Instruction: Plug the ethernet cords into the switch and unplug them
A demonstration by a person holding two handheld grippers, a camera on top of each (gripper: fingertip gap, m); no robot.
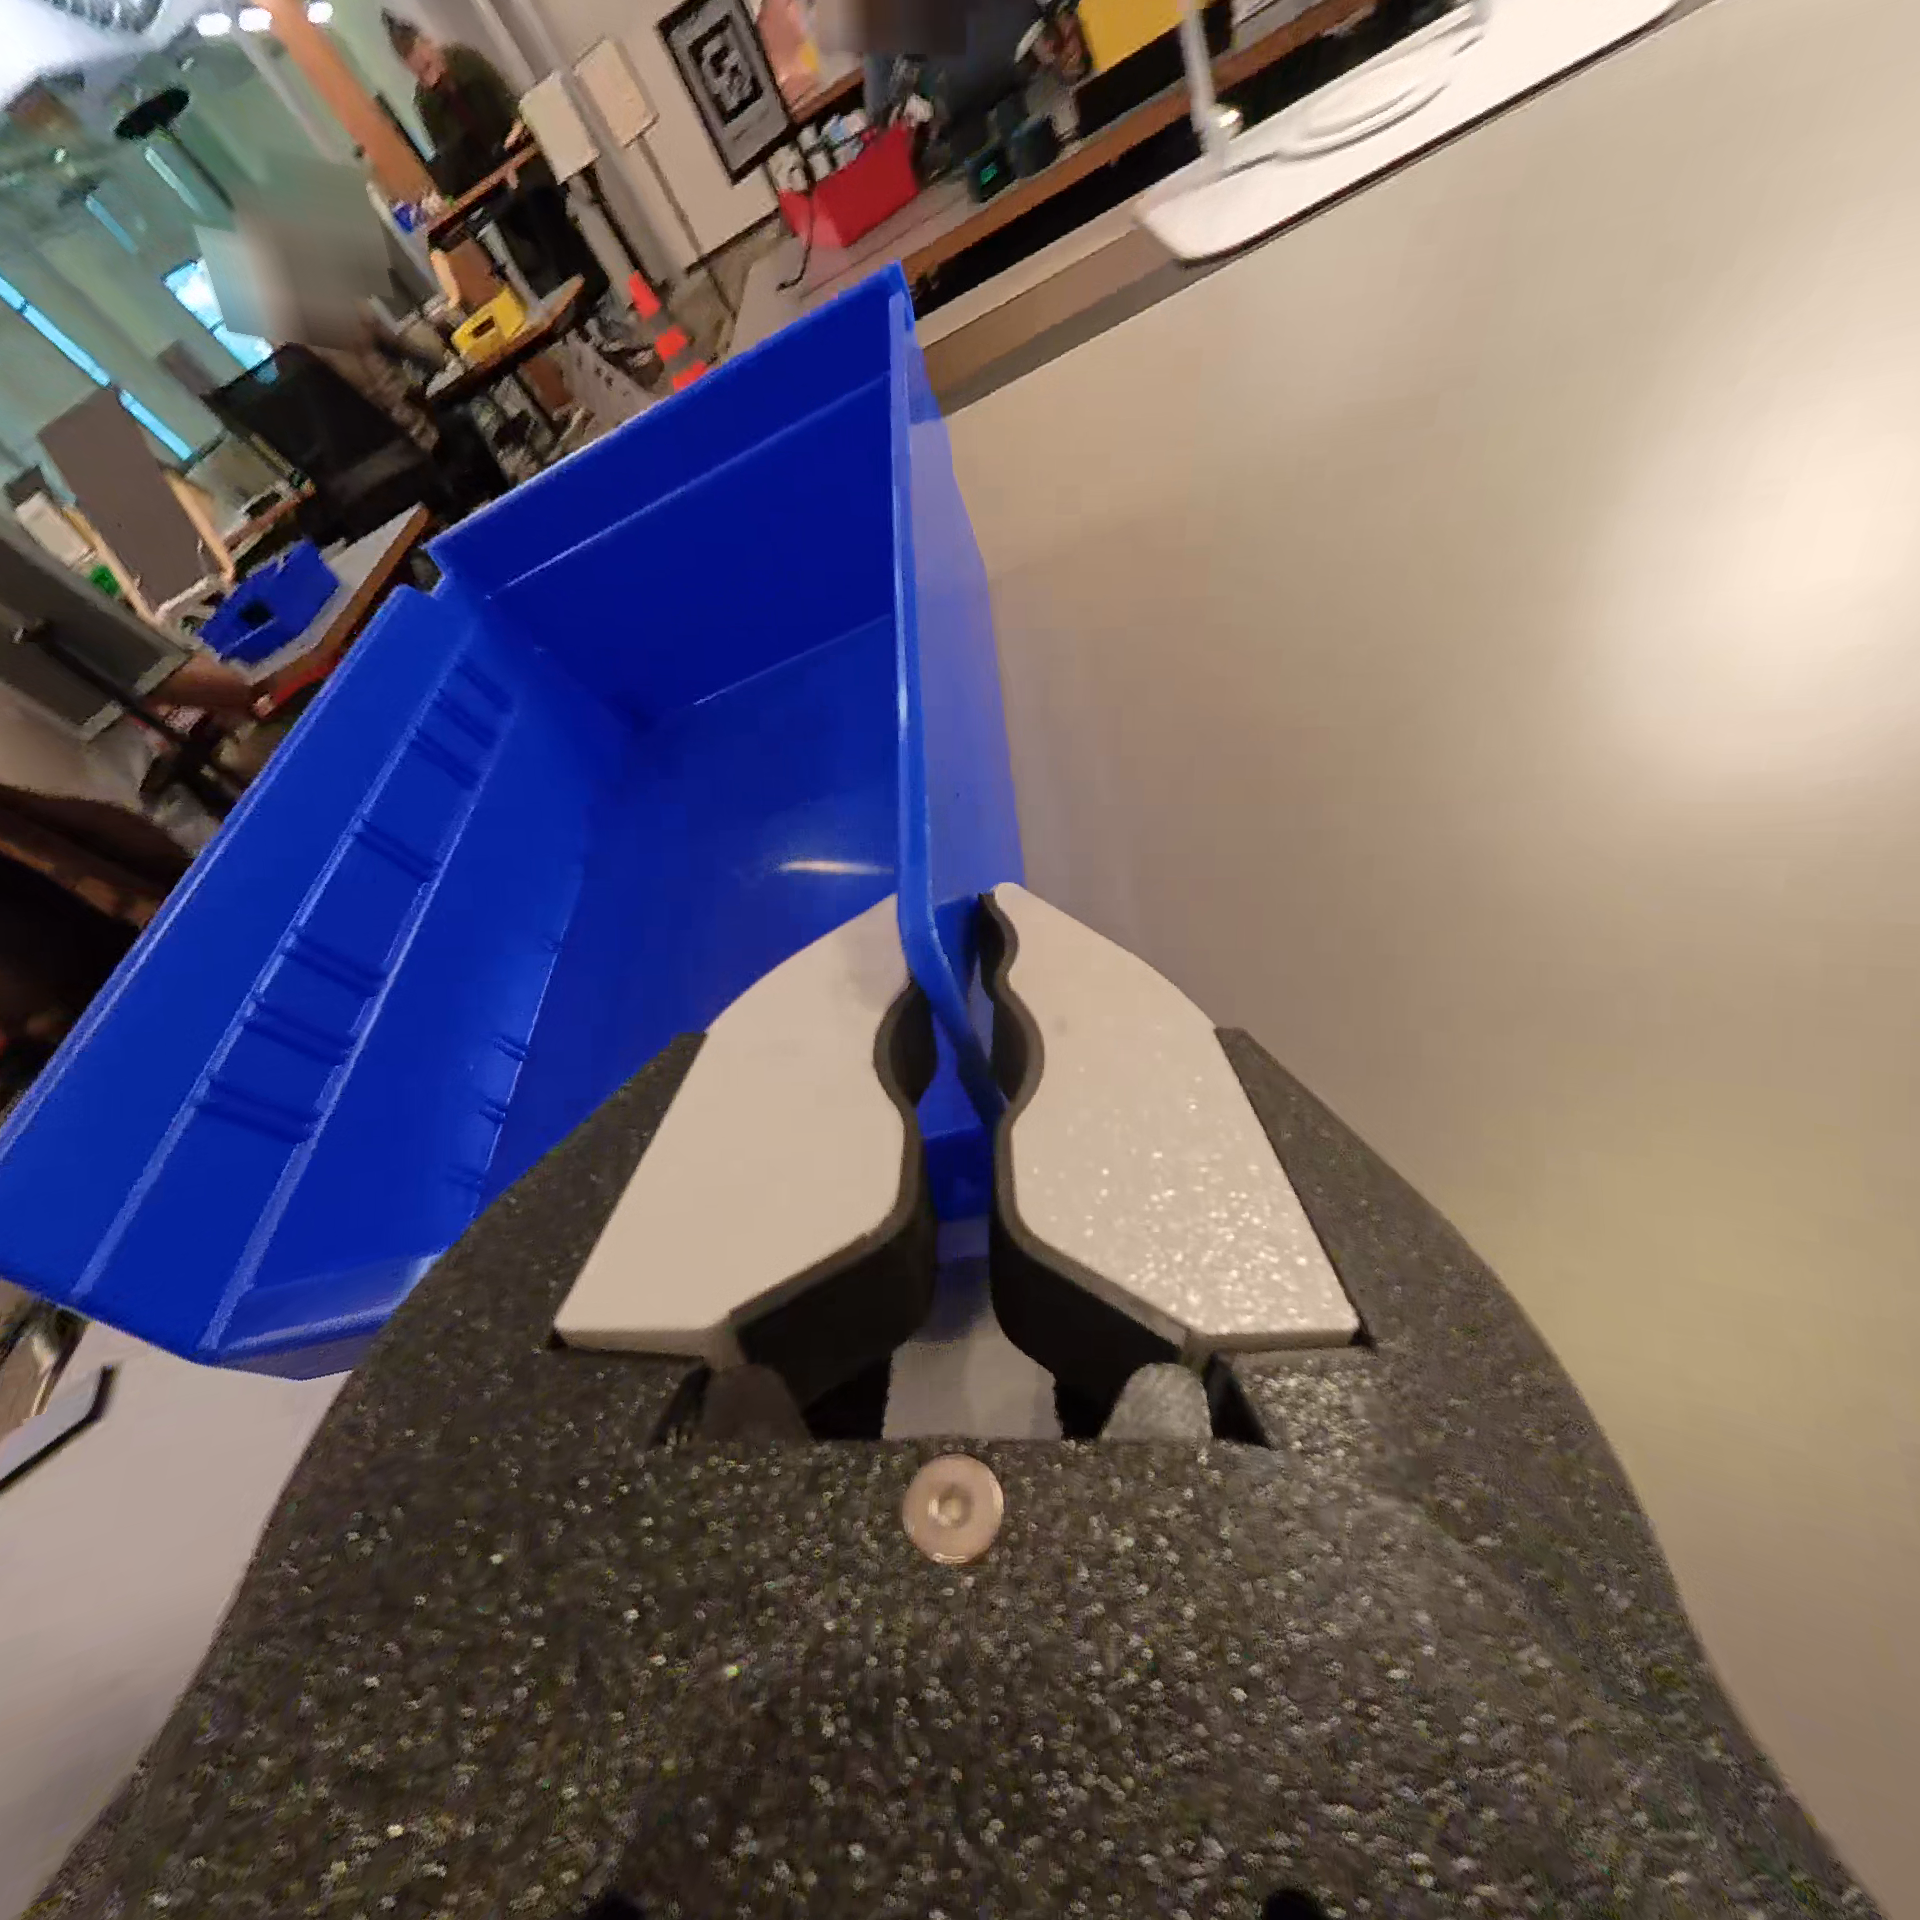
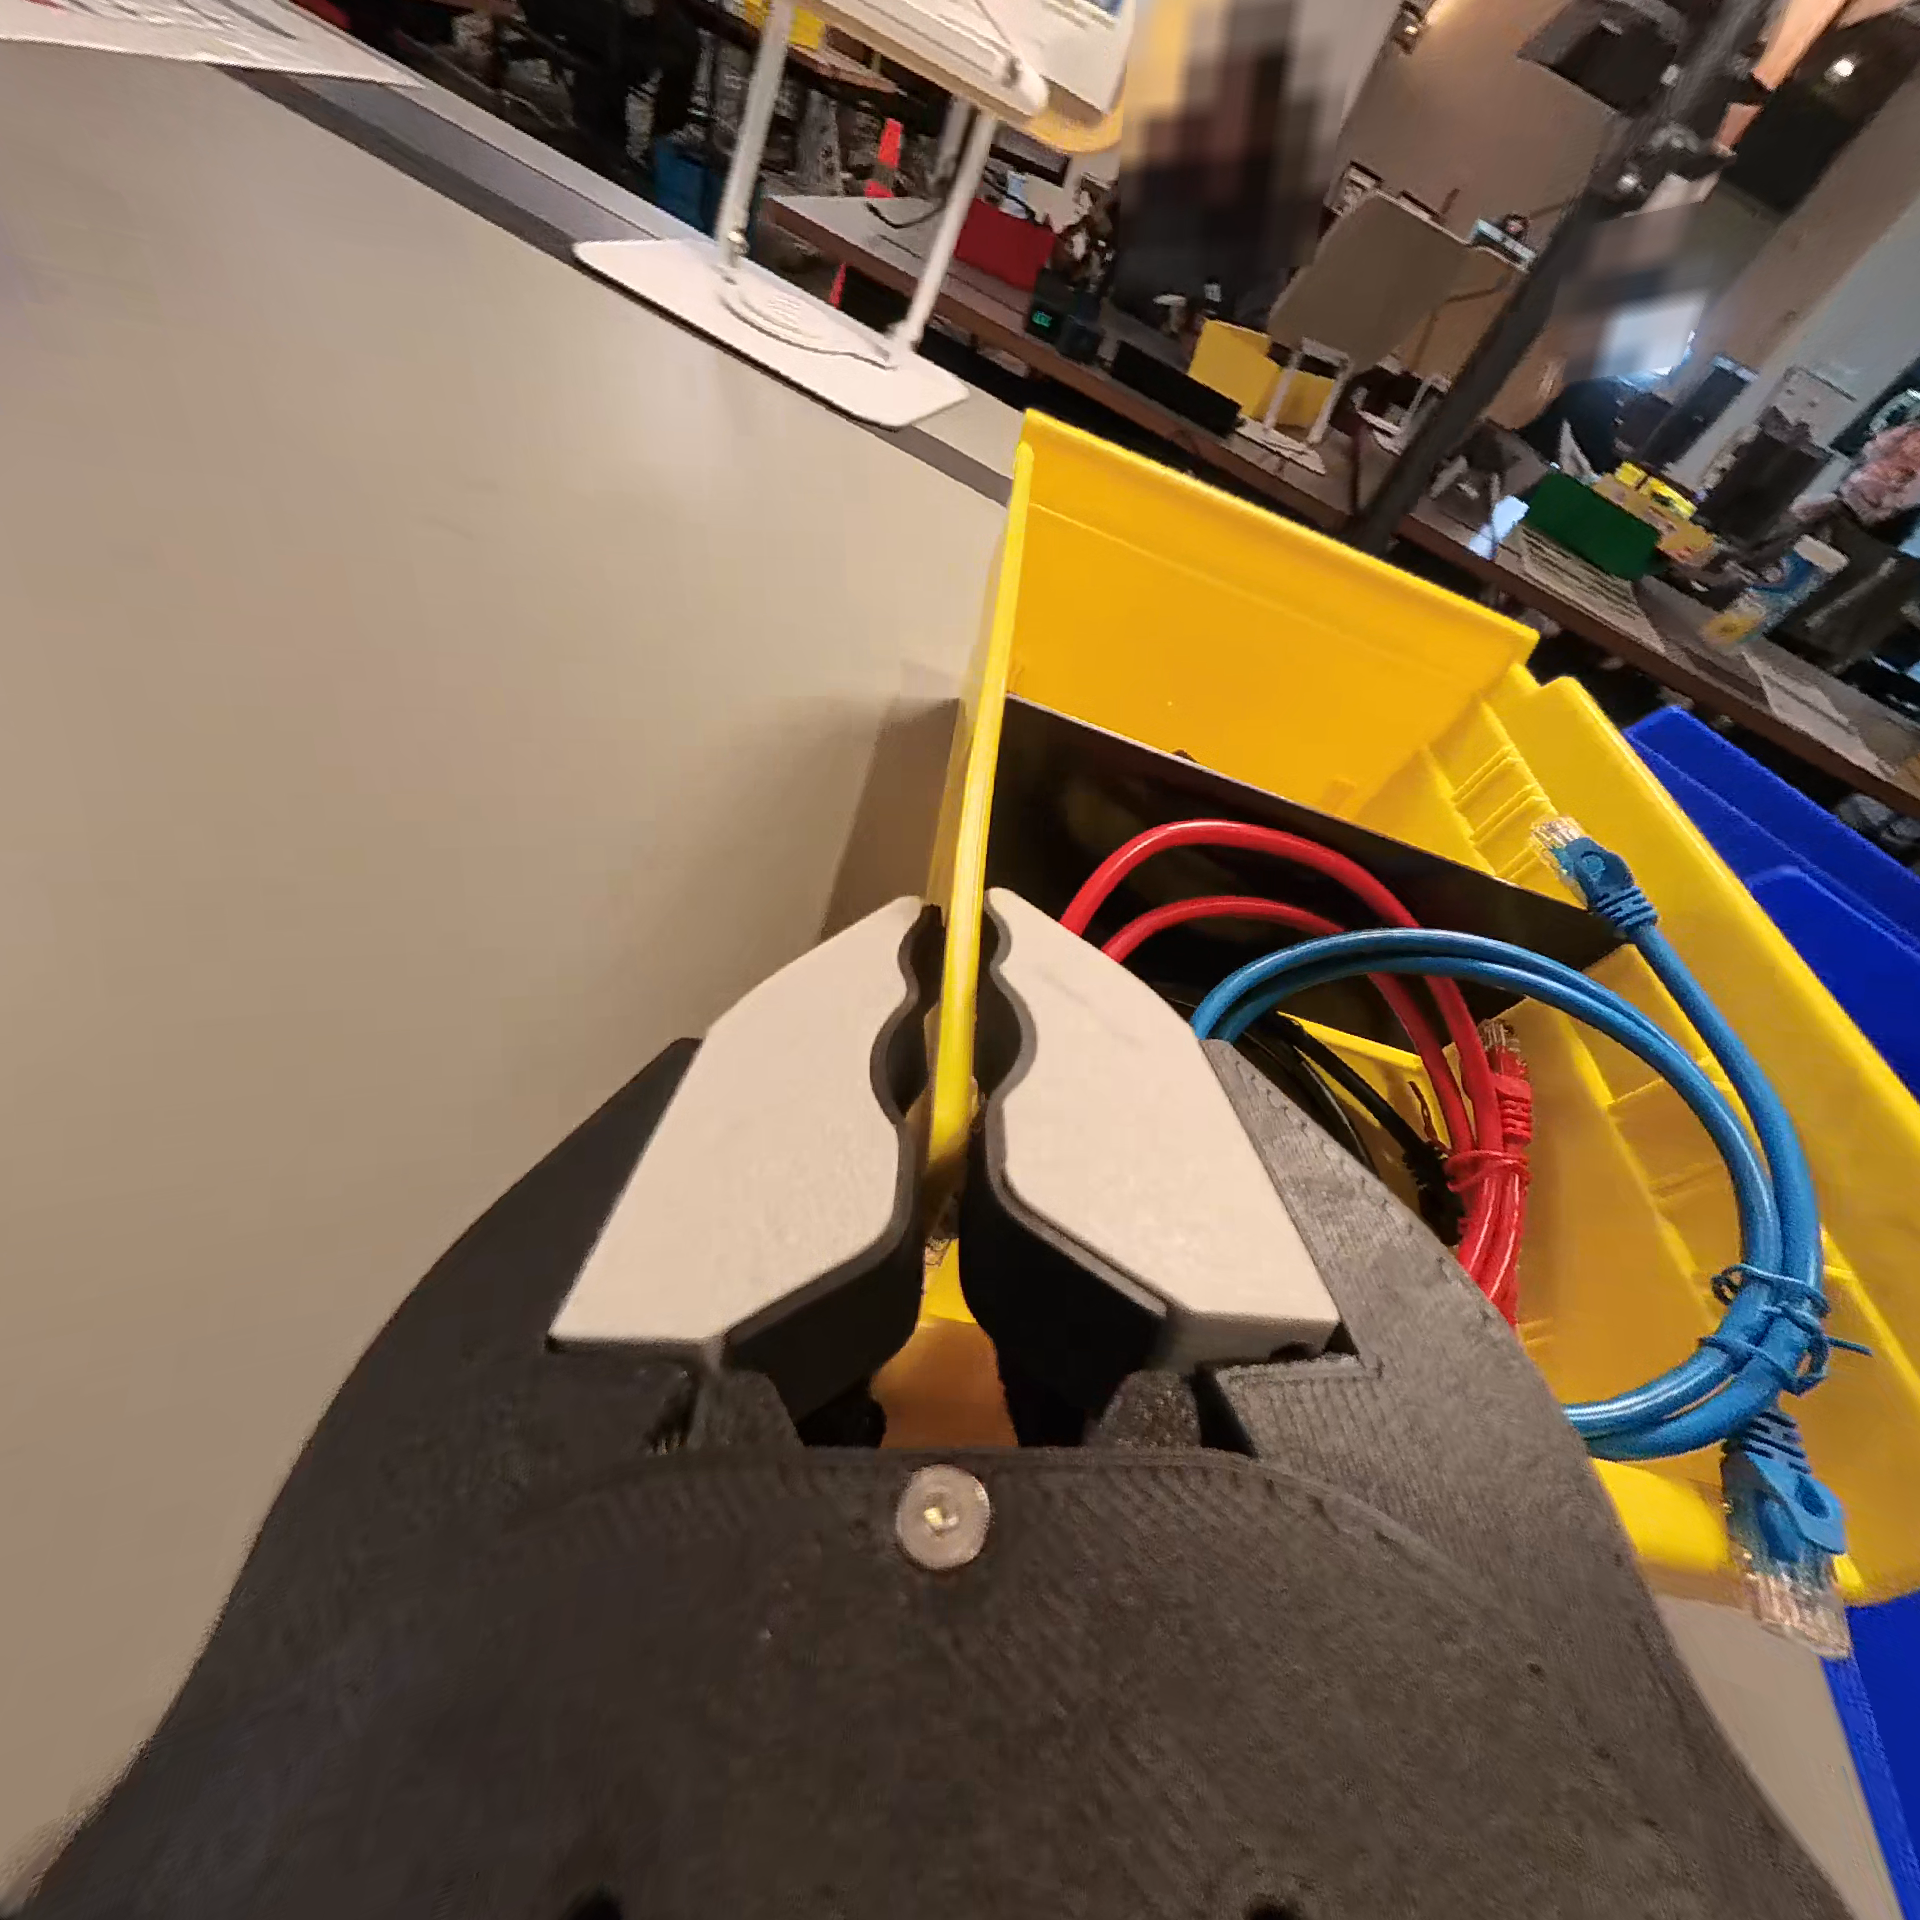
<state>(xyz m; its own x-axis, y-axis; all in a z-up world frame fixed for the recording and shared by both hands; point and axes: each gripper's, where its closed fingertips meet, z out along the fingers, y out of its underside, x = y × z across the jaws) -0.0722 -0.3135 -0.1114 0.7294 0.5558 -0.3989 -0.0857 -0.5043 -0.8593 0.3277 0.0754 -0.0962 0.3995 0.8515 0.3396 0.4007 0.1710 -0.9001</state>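
Observation:
My left gripper [image 1: 951, 914] is shut on the right side wall of an empty blue bin [image 1: 665, 665], which hangs tilted above the grey table [image 1: 1455, 727]. My right gripper [image 2: 956, 914] is shut on the left side wall of a yellow bin [image 2: 1247, 613]. The yellow bin holds a black box-like thing [image 2: 1299, 831], a coiled red ethernet cord [image 2: 1496, 1143] and a coiled blue ethernet cord [image 2: 1766, 1195]. One blue plug [image 2: 1579, 852] rests on the bin's right wall. Another blue plug [image 2: 1787, 1538] hangs over its near edge.
A white stand [image 2: 790, 322] with thin legs sits on the table's far part; it also shows in the left wrist view [image 1: 1299, 156]. A second blue bin [image 2: 1829, 862] lies right of the yellow one. Workbenches, bins and people are in the background. The left gripper's tips are roughly 55 cm from the right gripper's.

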